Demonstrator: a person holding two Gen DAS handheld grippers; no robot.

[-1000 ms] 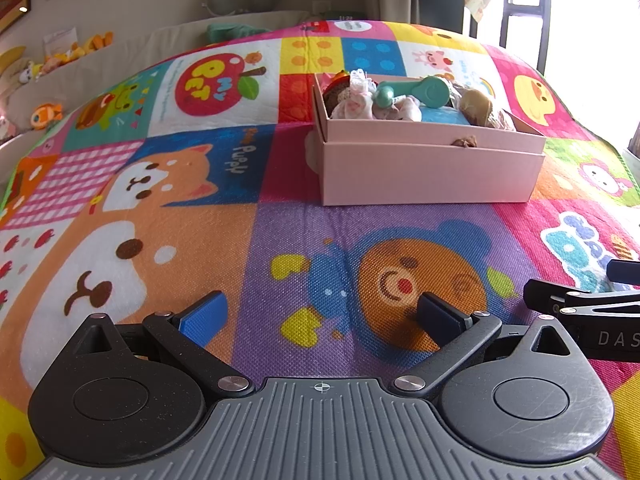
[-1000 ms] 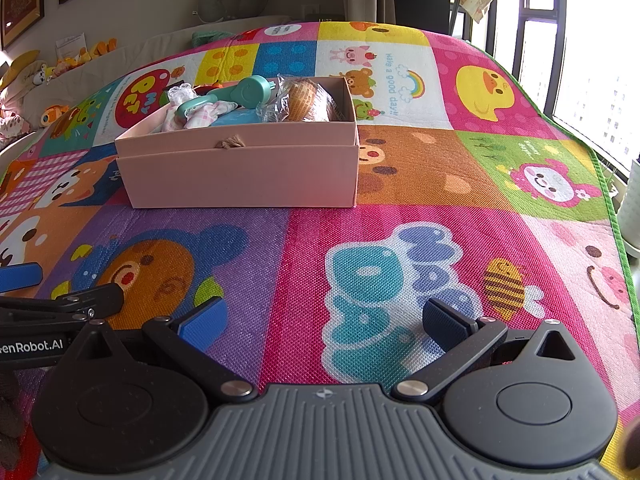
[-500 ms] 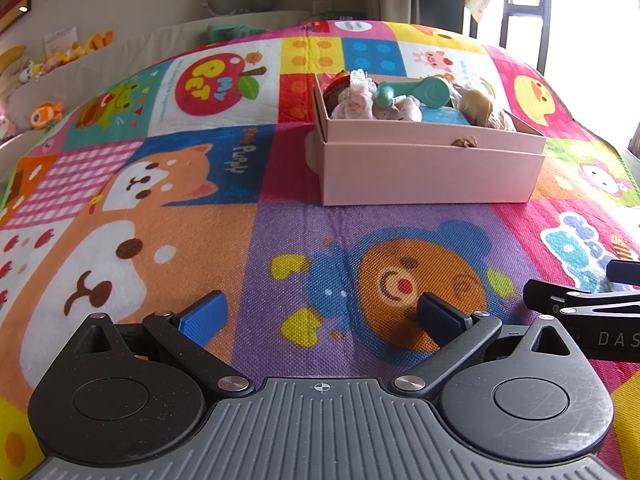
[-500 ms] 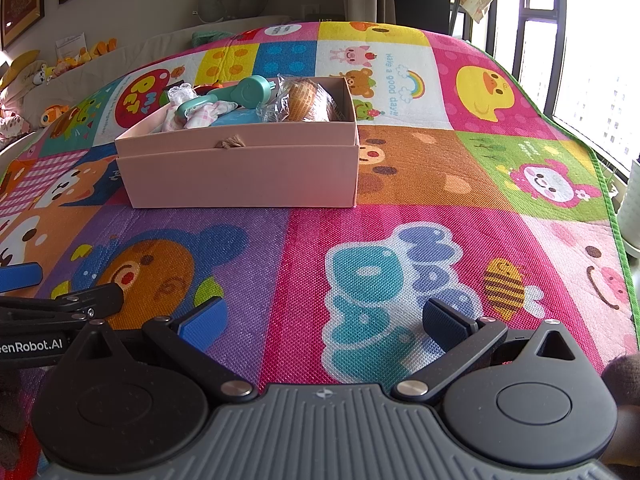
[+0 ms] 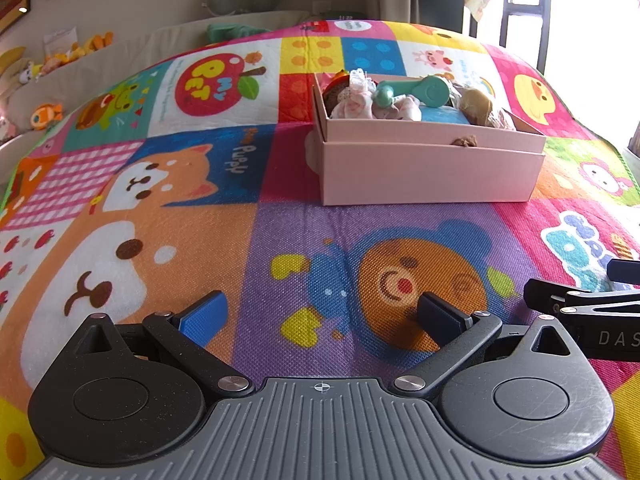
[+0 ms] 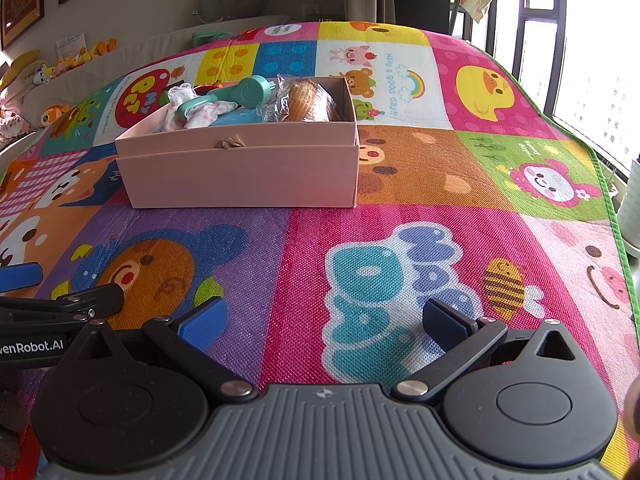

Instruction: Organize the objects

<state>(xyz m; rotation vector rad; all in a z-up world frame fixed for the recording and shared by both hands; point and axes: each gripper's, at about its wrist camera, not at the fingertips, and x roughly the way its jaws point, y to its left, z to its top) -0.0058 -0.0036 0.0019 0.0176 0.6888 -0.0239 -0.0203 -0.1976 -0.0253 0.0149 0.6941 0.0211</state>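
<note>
A pink cardboard box (image 5: 428, 172) stands on the colourful play mat, also in the right wrist view (image 6: 240, 176). It holds a teal toy (image 5: 416, 90), pale frilly cloth (image 5: 360, 100), a wrapped waffle-patterned item (image 6: 304, 98) and other small things. My left gripper (image 5: 320, 316) is open and empty, low over the mat, well short of the box. My right gripper (image 6: 324, 320) is open and empty, beside the left one, to its right. Each gripper shows at the edge of the other's view.
The play mat (image 5: 168, 216) covers the floor. A beige cushioned edge with small plush toys (image 5: 48, 112) runs along the far left. A window (image 6: 592, 40) and the mat's green border (image 6: 616, 216) lie on the right.
</note>
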